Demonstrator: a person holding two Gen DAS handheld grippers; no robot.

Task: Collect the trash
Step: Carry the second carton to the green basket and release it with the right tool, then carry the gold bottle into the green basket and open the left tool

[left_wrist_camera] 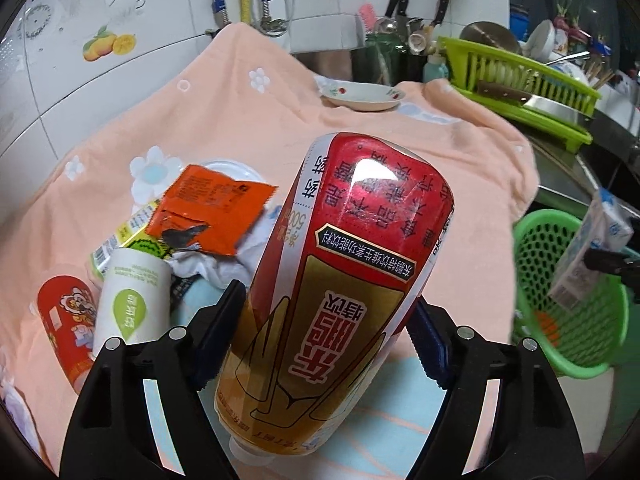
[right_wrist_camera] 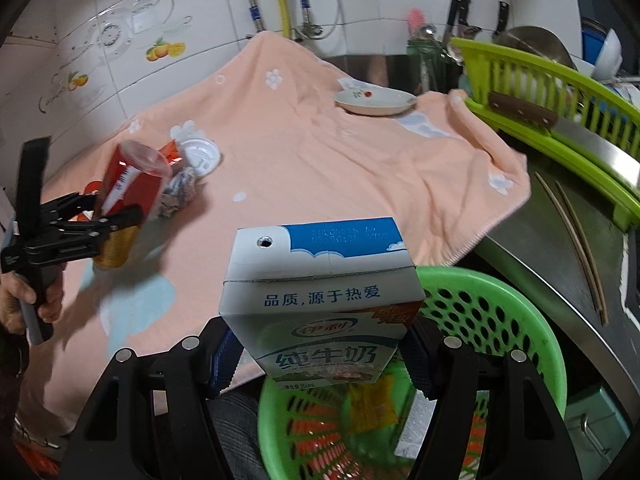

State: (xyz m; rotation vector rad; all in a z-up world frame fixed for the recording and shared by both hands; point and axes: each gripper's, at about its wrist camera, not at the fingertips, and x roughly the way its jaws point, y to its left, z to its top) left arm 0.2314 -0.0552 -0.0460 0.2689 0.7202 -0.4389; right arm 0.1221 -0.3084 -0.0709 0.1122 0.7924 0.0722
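Observation:
My left gripper (left_wrist_camera: 324, 340) is shut on a red and gold drink bottle (left_wrist_camera: 340, 264), held above the peach towel (left_wrist_camera: 240, 120); it also shows in the right wrist view (right_wrist_camera: 128, 192). My right gripper (right_wrist_camera: 320, 356) is shut on a blue and white milk carton (right_wrist_camera: 320, 300), held over the green perforated basket (right_wrist_camera: 500, 320), which holds a yellow wrapper (right_wrist_camera: 372, 404). Left of the bottle lies a trash pile: an orange packet (left_wrist_camera: 208, 216), a white cup (left_wrist_camera: 132, 300), a red can (left_wrist_camera: 68, 320) and crumpled white paper (left_wrist_camera: 224, 268).
A flowered plate (left_wrist_camera: 360, 96) sits on the towel's far side. A lime dish rack (left_wrist_camera: 520, 80) with a cleaver and bowls stands at the back right. Chopsticks (right_wrist_camera: 576, 240) lie on the steel counter. Knives and utensils stand by the tiled wall.

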